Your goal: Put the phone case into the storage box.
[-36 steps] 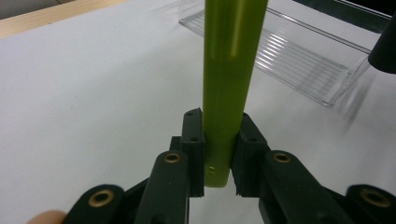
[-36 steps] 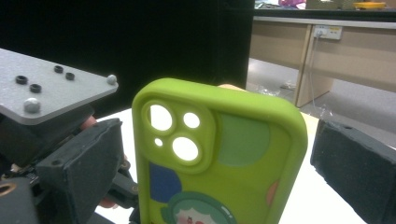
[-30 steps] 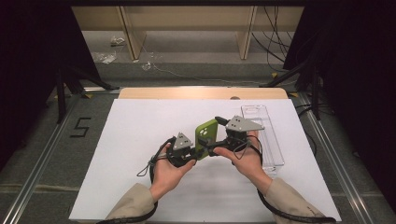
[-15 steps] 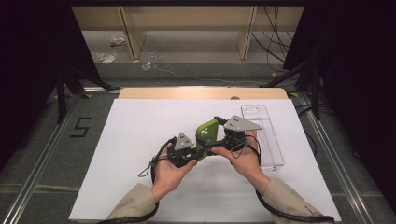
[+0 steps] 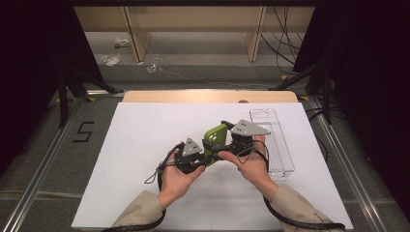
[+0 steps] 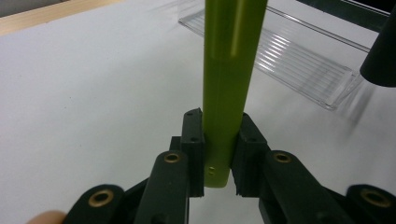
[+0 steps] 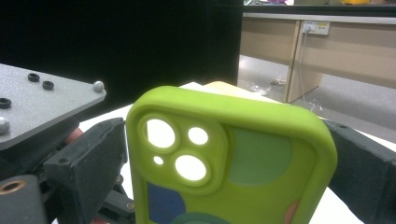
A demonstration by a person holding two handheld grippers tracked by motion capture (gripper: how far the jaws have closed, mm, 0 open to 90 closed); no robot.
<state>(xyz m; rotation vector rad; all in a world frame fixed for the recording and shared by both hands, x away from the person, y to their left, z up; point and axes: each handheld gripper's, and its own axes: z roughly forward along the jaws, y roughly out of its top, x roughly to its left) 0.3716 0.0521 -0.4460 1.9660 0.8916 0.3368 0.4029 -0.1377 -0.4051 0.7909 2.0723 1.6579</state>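
both hand-held grippers, left point(image 6: 219, 154) and right point(image 5: 227, 145), clamp the green phone case point(image 7: 233, 158); uneven pull could slip it onto the counter point(image 5: 145, 145).

phone case point(image 7: 243, 168): lime green, with pale green, blue and pink patches
tray point(image 5: 275, 140), beside right tool: clear, ribbed
counter point(image 5: 145, 145): white sheet, tan wooden edge
tool jaws: black

White table point(image 5: 135, 145) — clear plastic tray point(image 5: 280, 145) lying at its right.

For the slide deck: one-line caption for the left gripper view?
Left gripper clamps the edge of a green phone case above the white table, clear tray behind.
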